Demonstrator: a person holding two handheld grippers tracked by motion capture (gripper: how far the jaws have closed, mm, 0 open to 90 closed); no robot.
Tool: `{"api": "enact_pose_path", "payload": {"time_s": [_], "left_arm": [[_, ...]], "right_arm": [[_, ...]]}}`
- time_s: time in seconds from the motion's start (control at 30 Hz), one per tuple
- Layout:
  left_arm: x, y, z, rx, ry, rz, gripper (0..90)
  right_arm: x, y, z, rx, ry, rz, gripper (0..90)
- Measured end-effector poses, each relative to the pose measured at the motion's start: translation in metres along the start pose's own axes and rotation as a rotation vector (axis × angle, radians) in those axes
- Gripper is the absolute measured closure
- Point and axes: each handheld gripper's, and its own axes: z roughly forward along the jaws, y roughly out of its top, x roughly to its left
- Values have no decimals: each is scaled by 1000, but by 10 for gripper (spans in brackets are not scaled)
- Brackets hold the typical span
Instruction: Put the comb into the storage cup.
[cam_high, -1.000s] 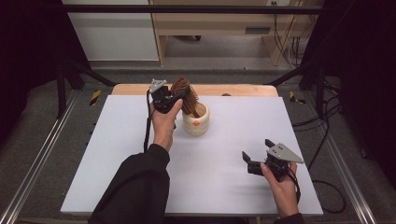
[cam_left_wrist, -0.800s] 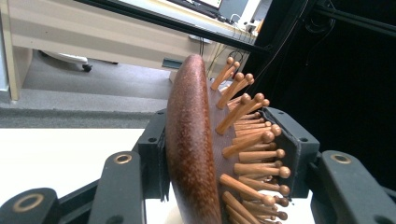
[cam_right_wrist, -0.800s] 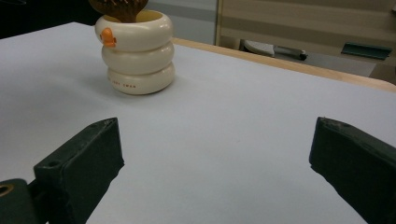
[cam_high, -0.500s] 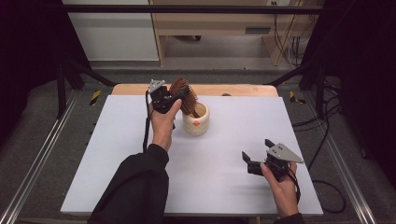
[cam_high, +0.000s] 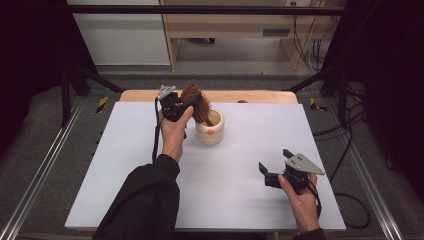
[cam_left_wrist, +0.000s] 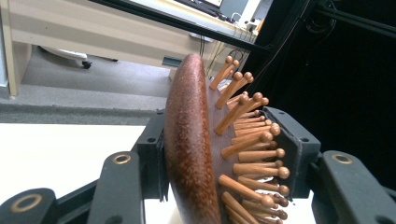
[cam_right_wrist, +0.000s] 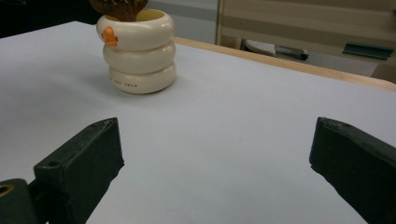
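Hairbrush (cam_left_wrist: 196, 154), dark wood with knobbed wooden pins, sits clamped between the left gripper's (cam_high: 176, 104) 2 jaws, 1 pad on its smooth back and 1 against the pins. Just beyond and below that claw stands a cream ringed cup (cam_high: 209, 128) with an orange mark, the brush's lower end inside its mouth. The right gripper (cam_high: 276, 168) hangs low over the white table (cam_high: 240, 200), jaws spread wide with nothing between, the cup well ahead of it.

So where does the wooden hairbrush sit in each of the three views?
High view: hairbrush upper centre, clamped in the left gripper, above the cream cup.
Left gripper view: centre, between the jaws.
Right gripper view: top left, in the cup.
Shared landmark: the cup.
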Motion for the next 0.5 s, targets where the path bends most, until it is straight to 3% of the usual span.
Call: {"api": "enact_pose_path", "payload": {"time_s": [0.5], "left_arm": [[1, -1, 0, 0, 2, -6, 453]], "right_arm": [[0, 0, 0, 0, 2, 1, 30]]}}
